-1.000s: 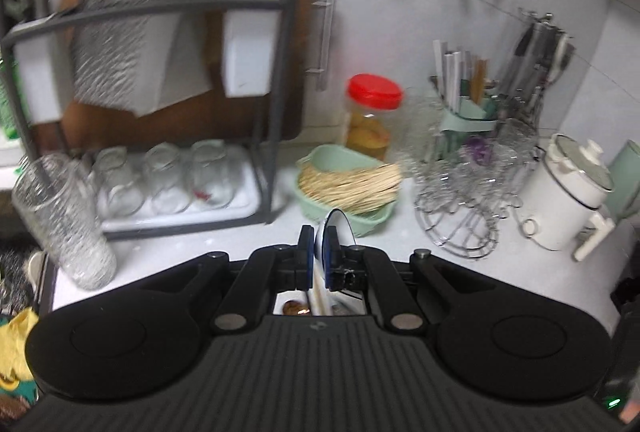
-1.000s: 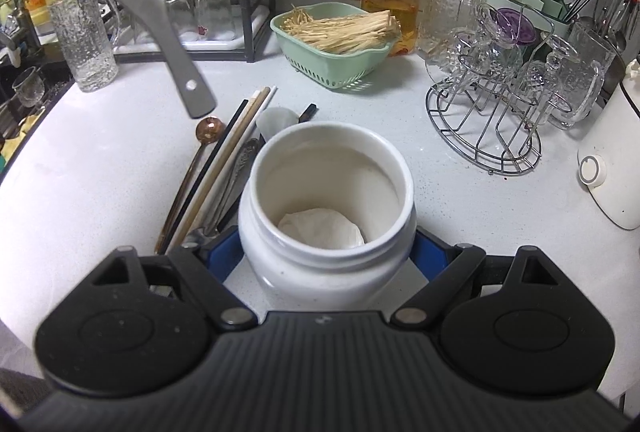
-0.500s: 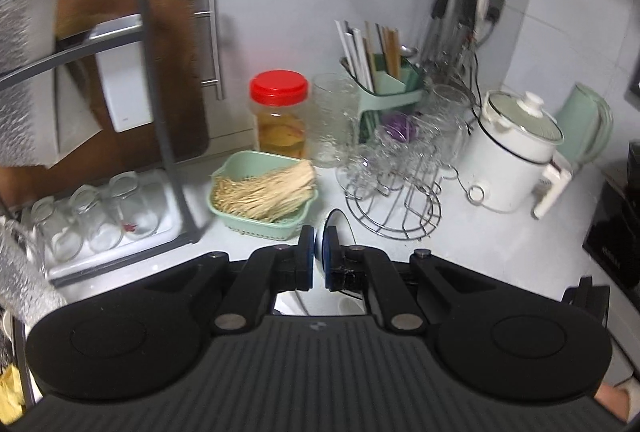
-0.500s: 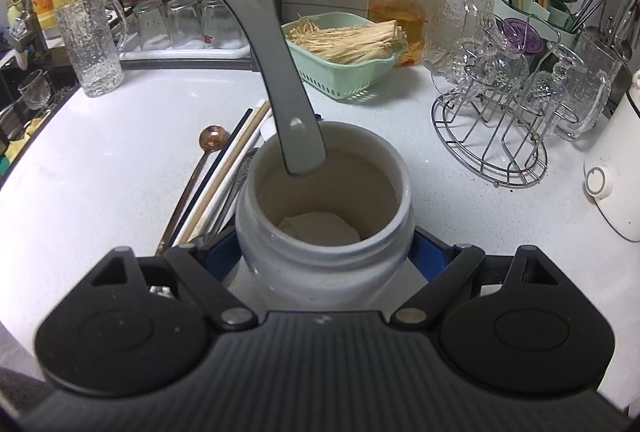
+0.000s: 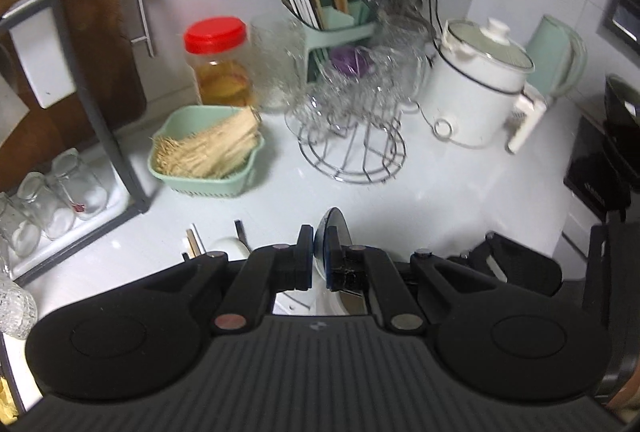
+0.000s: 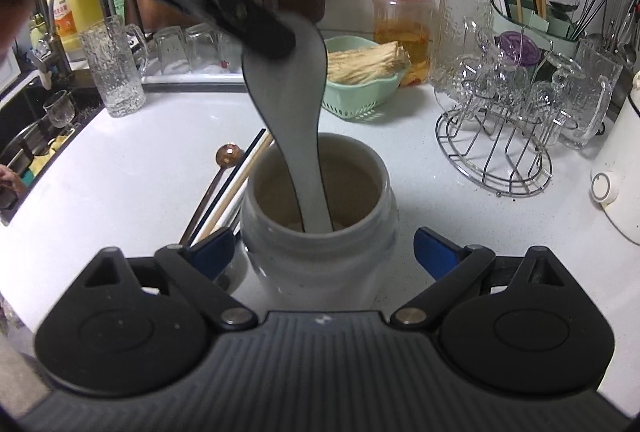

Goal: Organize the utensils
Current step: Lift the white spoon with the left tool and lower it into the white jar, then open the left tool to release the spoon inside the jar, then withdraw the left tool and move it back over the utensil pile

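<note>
A white ceramic jar [image 6: 320, 260] stands on the white counter [image 6: 120, 184] between the jaws of my right gripper [image 6: 324, 252]. Those jaws are opening, and the blue pads [image 6: 434, 252] stand just off the jar's sides. My left gripper [image 6: 264, 36] reaches in from the upper left, shut on the bowl end of a white soup spoon [image 6: 292, 112]. The spoon's handle hangs down inside the jar. In the left wrist view the spoon [image 5: 334, 228] sticks up between the closed pads of the left gripper [image 5: 319, 252]. Chopsticks [image 6: 236, 188] and a brown-bowled spoon [image 6: 228, 155] lie left of the jar.
Behind the jar sit a green basket of sticks [image 6: 360, 88], a red-lidded jar [image 6: 404, 12], a wire rack of glasses [image 6: 496, 152] and a green utensil holder [image 6: 528, 12]. A glass mug [image 6: 114, 72] and the sink [image 6: 24, 144] are at left, a white cooker [image 6: 620, 184] at right.
The left gripper has carried the spoon from the upper left to above the jar and lowered its handle inside. The right jaws have widened away from the jar.
</note>
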The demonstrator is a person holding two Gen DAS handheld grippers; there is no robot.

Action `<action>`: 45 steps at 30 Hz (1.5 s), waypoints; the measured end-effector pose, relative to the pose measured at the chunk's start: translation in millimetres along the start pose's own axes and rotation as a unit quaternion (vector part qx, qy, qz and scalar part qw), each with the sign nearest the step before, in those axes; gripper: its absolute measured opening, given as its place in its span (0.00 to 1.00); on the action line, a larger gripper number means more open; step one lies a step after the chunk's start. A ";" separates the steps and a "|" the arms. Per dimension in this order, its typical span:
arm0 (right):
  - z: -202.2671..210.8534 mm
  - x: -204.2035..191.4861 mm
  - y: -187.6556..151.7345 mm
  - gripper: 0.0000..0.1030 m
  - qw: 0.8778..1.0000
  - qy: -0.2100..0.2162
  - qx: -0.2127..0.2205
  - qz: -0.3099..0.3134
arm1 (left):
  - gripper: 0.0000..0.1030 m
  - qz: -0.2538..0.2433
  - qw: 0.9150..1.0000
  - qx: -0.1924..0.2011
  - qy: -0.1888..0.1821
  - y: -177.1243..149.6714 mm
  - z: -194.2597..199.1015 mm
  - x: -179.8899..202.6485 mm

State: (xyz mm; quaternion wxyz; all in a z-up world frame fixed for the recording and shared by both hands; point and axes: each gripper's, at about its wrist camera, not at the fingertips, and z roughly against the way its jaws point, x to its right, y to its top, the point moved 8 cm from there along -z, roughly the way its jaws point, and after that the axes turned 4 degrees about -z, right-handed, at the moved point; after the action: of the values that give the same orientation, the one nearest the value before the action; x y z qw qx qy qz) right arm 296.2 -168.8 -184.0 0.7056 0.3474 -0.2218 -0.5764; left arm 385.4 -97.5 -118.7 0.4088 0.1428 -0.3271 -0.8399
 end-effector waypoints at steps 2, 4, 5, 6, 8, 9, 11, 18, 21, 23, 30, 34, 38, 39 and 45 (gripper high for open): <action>-0.2 -0.4 -0.2 0.87 1.000 0.001 0.000 0.001 | 0.07 -0.002 1.000 -0.013 -0.004 -3.1 -3.0 2.2; -1.7 -0.8 -0.9 0.84 1.000 0.002 -0.002 -0.001 | 0.07 0.001 1.000 -0.024 -0.013 -5.9 -7.5 4.7; -2.0 -1.1 -1.2 0.84 1.000 0.004 -0.003 -0.001 | 0.08 0.001 0.999 -0.029 -0.017 -7.5 -10.2 5.8; -2.2 -1.8 -1.0 0.85 1.000 0.006 -0.002 0.001 | 0.09 0.001 0.999 -0.033 -0.022 -9.0 -12.0 7.2; -2.7 -2.0 -0.8 0.85 1.000 0.006 -0.002 0.003 | 0.10 0.004 0.999 -0.043 -0.028 -12.1 -16.3 9.3; -2.7 -1.9 -0.8 0.85 1.000 0.007 -0.002 0.004 | 0.10 0.006 0.998 -0.048 -0.030 -13.6 -18.4 10.2; -3.0 -1.7 -0.8 0.86 1.000 0.009 -0.002 0.005 | 0.11 0.012 0.998 -0.057 -0.032 -17.2 -22.4 11.8; -3.4 -1.6 -0.8 0.86 1.000 0.012 0.000 0.013 | 0.13 0.022 0.995 -0.080 -0.047 -24.7 -31.0 19.1; -2.6 -2.0 -2.2 0.85 1.000 0.010 0.002 0.015 | 0.13 0.028 0.996 -0.080 -0.042 -25.0 -33.3 20.8; -3.0 -1.6 -1.8 0.85 1.000 0.009 0.002 0.011 | 0.14 0.039 0.995 -0.083 -0.044 -24.8 -32.8 19.8; -5.8 -2.7 0.5 0.86 1.000 0.003 0.000 0.014 | 0.38 0.044 0.995 -0.074 -0.043 -22.3 -20.1 17.6; -7.2 -2.1 1.5 0.86 1.000 0.003 -0.001 0.015 | 0.48 0.047 0.997 -0.057 -0.023 -20.1 -9.6 15.1; -7.7 -2.9 1.7 0.86 1.000 0.002 -0.003 0.015 | 0.50 0.068 0.997 -0.047 -0.012 -21.4 0.9 7.4; -7.8 -2.8 1.7 0.86 1.000 0.002 -0.003 0.015 | 0.52 0.073 0.996 -0.045 -0.007 -21.9 3.9 5.1; -9.1 -1.1 3.2 0.85 1.000 0.002 -0.008 0.011 | 0.68 0.100 0.994 -0.026 0.037 -25.1 26.1 -13.7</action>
State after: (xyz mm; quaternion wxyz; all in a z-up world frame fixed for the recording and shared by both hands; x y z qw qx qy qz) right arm 304.6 -165.2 -187.5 0.7150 0.3403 -0.2198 -0.5699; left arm 365.8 -64.1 -116.3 0.5060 0.1294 -0.3026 -0.7973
